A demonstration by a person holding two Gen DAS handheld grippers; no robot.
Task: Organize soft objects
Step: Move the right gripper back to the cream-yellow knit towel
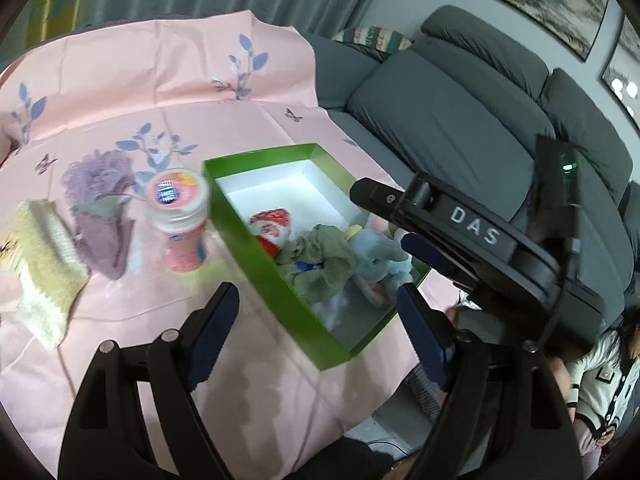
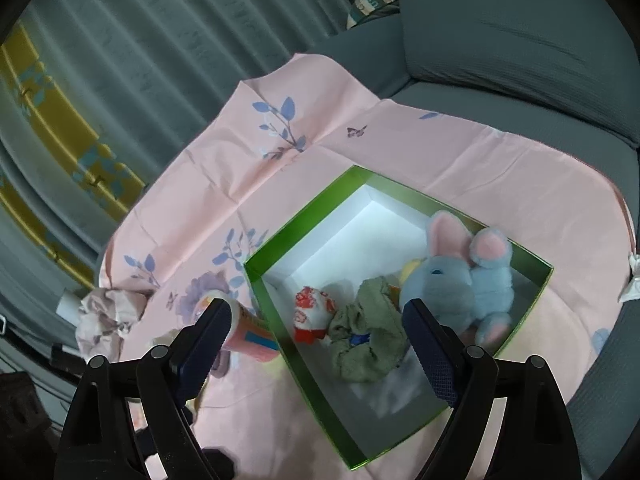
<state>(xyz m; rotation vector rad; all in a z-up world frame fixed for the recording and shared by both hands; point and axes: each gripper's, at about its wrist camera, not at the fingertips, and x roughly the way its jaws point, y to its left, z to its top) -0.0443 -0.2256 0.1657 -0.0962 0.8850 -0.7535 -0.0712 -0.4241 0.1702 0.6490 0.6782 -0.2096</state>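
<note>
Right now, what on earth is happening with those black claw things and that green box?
A person is tidying soft things into the green box on a pink cloth, using a handheld gripper in each hand. The box already holds a blue plush bunny, a green cloth and a red-and-white toy. Both the left gripper and right gripper hang above it, fingers apart and holding nothing. A purple sock, a yellow knit piece and a pink bottle lie outside.

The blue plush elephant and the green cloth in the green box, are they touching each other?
Touching. The right wrist view shows the blue plush elephant pressed against the green cloth inside the green box, with no gap between them.
</note>
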